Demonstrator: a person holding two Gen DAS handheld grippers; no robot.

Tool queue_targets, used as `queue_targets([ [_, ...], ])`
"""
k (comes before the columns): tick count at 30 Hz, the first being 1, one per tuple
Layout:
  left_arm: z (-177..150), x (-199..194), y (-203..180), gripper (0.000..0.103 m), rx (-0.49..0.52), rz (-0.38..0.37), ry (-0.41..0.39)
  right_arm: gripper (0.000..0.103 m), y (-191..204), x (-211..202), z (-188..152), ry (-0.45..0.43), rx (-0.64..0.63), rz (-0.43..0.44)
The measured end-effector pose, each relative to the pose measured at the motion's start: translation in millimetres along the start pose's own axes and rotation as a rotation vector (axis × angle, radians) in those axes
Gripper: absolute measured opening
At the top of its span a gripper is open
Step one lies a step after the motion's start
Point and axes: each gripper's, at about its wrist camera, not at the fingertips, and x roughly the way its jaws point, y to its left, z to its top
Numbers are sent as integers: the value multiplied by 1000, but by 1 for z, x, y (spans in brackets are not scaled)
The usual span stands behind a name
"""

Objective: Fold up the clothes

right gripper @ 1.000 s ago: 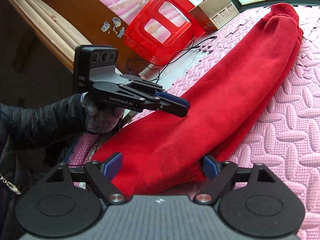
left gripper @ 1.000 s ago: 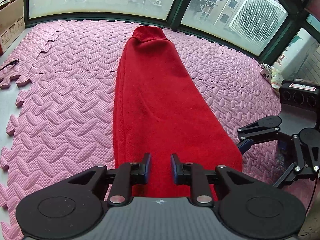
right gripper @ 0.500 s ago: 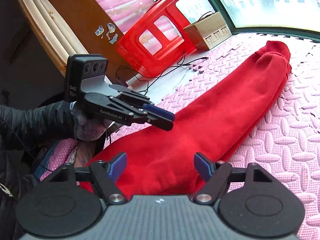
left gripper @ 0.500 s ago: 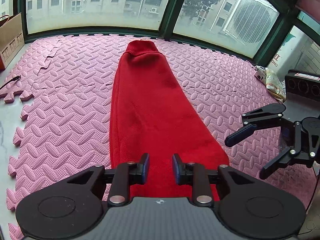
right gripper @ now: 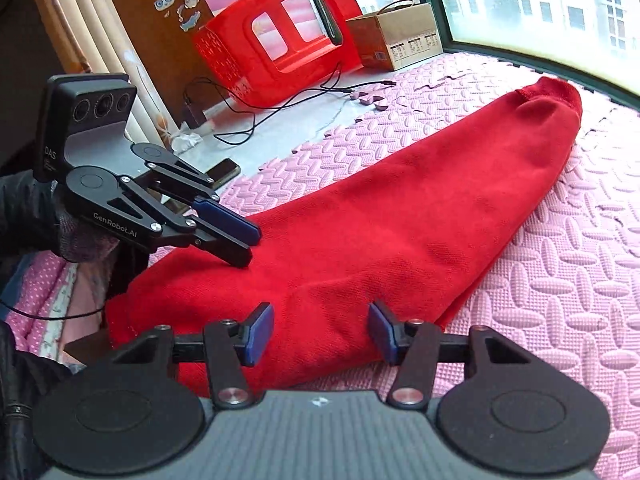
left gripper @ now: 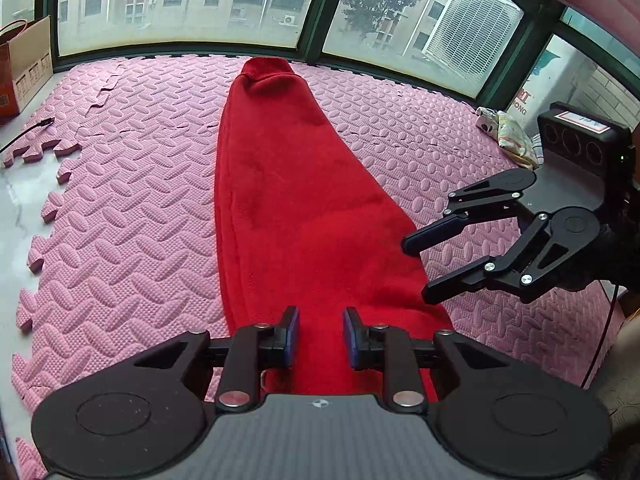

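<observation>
A red knit garment (left gripper: 288, 200) lies folded into a long narrow strip on the pink foam mat (left gripper: 120, 208), its ribbed end toward the window. It also shows in the right wrist view (right gripper: 400, 216). My left gripper (left gripper: 318, 336) is open and empty, a little above the garment's near end; it also shows in the right wrist view (right gripper: 248, 246). My right gripper (right gripper: 320, 332) is open and empty, above the garment's near right edge. It also shows in the left wrist view (left gripper: 420, 268).
A cardboard box (right gripper: 396, 36) and a red plastic stool (right gripper: 280, 36) stand off the mat on the left, with black cables (right gripper: 280, 100) on the floor. A bundle of cloth (left gripper: 508, 132) lies at the mat's right edge. Windows (left gripper: 240, 0) bound the far side.
Both grippers have lifted up and back from the garment's near end. The right gripper has come away from the cloth, its jaws still wide. The garment lies still.
</observation>
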Motion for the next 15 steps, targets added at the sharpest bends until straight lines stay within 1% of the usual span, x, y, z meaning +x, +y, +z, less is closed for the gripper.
queue_targets([
  [2, -3, -9, 2, 25, -8, 2, -30, 54, 19, -3, 0, 2, -66, -100],
  [4, -4, -21, -2, 26, -15, -14, -69, 54, 36, -4, -2, 7, -126, -193],
  [7, -10, -34, -15, 27, -7, -66, -114, 54, 60, 4, -6, 25, -204, -331],
  [8, -13, -36, -21, 27, 8, -81, -117, 54, 65, 6, -6, 30, -213, -356],
  [10, -21, -36, -32, 27, 64, -87, -118, 53, 75, 13, -10, 47, -224, -374],
  [12, -30, -32, -36, 27, 111, -37, -95, 53, 83, 15, -13, 55, -230, -389],
  [13, -35, -31, -33, 26, 114, -21, -78, 52, 85, 15, -15, 55, -226, -398],
  [15, -44, -29, -20, 25, 86, -4, -58, 52, 89, 13, -16, 53, -215, -417],
])
